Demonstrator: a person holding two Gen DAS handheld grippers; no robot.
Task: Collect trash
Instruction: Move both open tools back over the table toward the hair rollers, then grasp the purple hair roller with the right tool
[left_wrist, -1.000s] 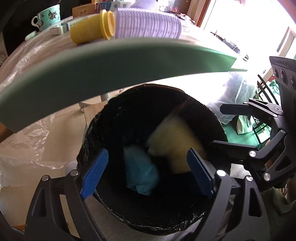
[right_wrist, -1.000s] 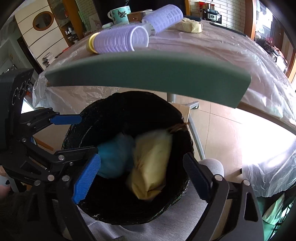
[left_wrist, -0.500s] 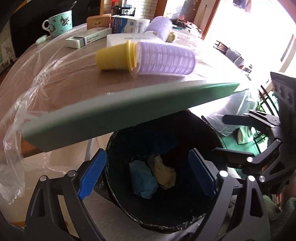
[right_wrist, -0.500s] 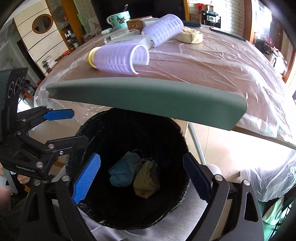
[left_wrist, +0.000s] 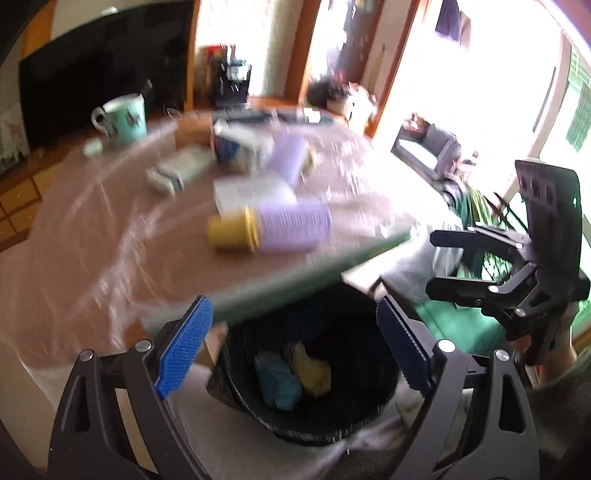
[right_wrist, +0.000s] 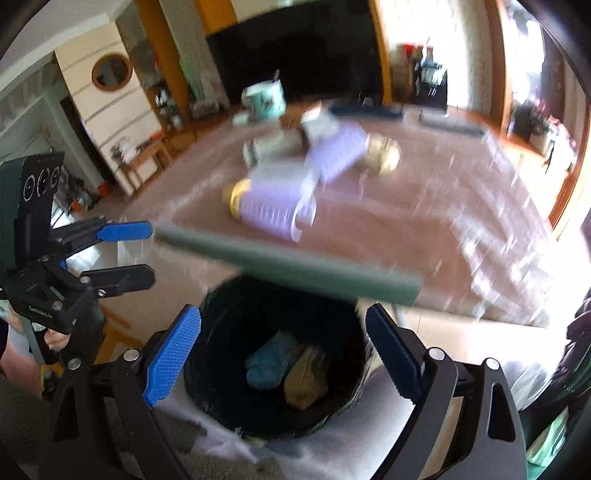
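A black lined bin (left_wrist: 236, 387) (right_wrist: 207, 354) stands below the table's green edge (left_wrist: 295, 280) (right_wrist: 295, 266). At its bottom lie a blue crumpled wad (left_wrist: 277, 380) (right_wrist: 267, 363) and a yellow crumpled wad (left_wrist: 314, 369) (right_wrist: 304, 384). My left gripper (left_wrist: 293, 306) (right_wrist: 150, 253) hovers open above the bin with nothing between its blue pads. Beside it, my right gripper (right_wrist: 282, 310) (left_wrist: 433, 261) is also open and empty. Another pale crumpled wad (right_wrist: 384, 155) lies on the table. Both views are blurred.
The table has a clear plastic cover. On it lie a purple hair roller with a yellow one in its end (left_wrist: 291, 229) (right_wrist: 273, 210), a second purple roller (right_wrist: 340, 155), small boxes (left_wrist: 243, 146) and a teal mug (left_wrist: 123, 118) (right_wrist: 266, 99).
Both grippers have risen from below the table edge to above it, so the tabletop now shows. The blue and yellow wads dropped from near the rim to the bin's bottom.
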